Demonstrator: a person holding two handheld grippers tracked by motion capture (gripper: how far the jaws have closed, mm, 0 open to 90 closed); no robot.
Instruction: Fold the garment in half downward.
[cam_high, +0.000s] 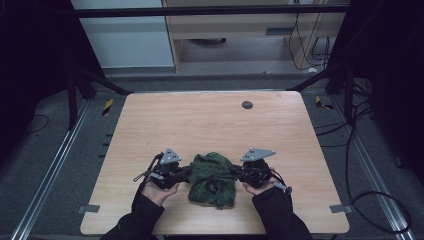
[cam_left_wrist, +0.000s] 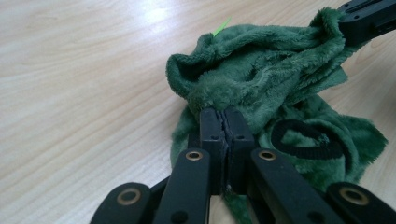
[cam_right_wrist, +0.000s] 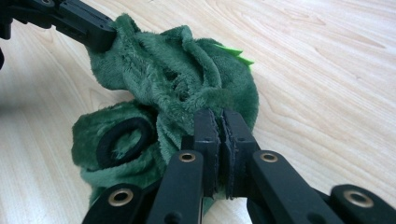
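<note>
A crumpled dark green plush cloth (cam_high: 212, 178) lies near the front edge of the wooden table (cam_high: 210, 125). My left gripper (cam_high: 186, 174) is shut on its left edge, and my right gripper (cam_high: 236, 172) is shut on its right edge. In the left gripper view the closed gripper (cam_left_wrist: 225, 113) pinches a fold of the green cloth (cam_left_wrist: 261, 79), and the other gripper's jaw shows at the top right. In the right gripper view the closed gripper (cam_right_wrist: 220, 114) pinches the green cloth (cam_right_wrist: 163, 84). A black ring-shaped patch (cam_right_wrist: 123, 140) and a light green tag (cam_right_wrist: 233, 51) sit on the fabric.
A small dark round disc (cam_high: 247, 104) sits at the table's far side. Metal rails and cables run along the floor on both sides, and a pale cabinet stands behind the table. Bare wood stretches beyond the cloth.
</note>
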